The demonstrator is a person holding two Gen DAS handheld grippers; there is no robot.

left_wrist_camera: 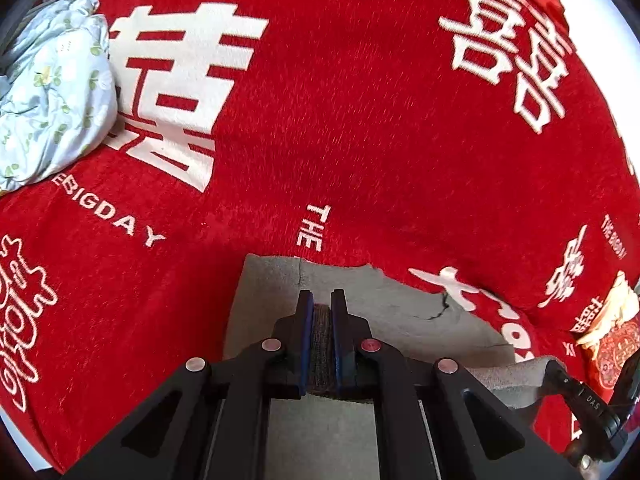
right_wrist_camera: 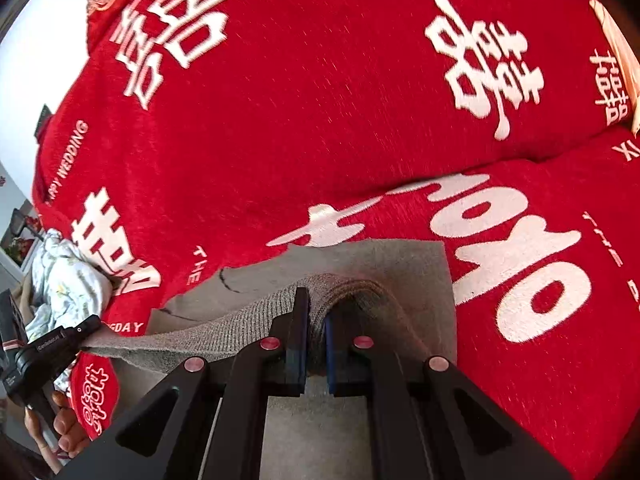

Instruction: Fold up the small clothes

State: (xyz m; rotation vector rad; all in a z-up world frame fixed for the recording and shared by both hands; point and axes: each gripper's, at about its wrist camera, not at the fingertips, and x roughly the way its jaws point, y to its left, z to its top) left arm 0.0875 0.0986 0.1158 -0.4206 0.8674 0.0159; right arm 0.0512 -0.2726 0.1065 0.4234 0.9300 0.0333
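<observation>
A small grey garment lies on the red blanket, its far part flat. My left gripper is shut on a bunched ribbed edge of the garment and holds it just above the blanket. My right gripper is shut on another part of the same grey garment; a ribbed band of it stretches left from the jaws toward the left gripper. The right gripper also shows at the lower right of the left wrist view.
The red blanket with white characters and "THE BIGDAY" lettering covers the whole surface. A crumpled pale floral cloth lies at the far left, and shows in the right wrist view. A patterned red cushion sits at the right edge.
</observation>
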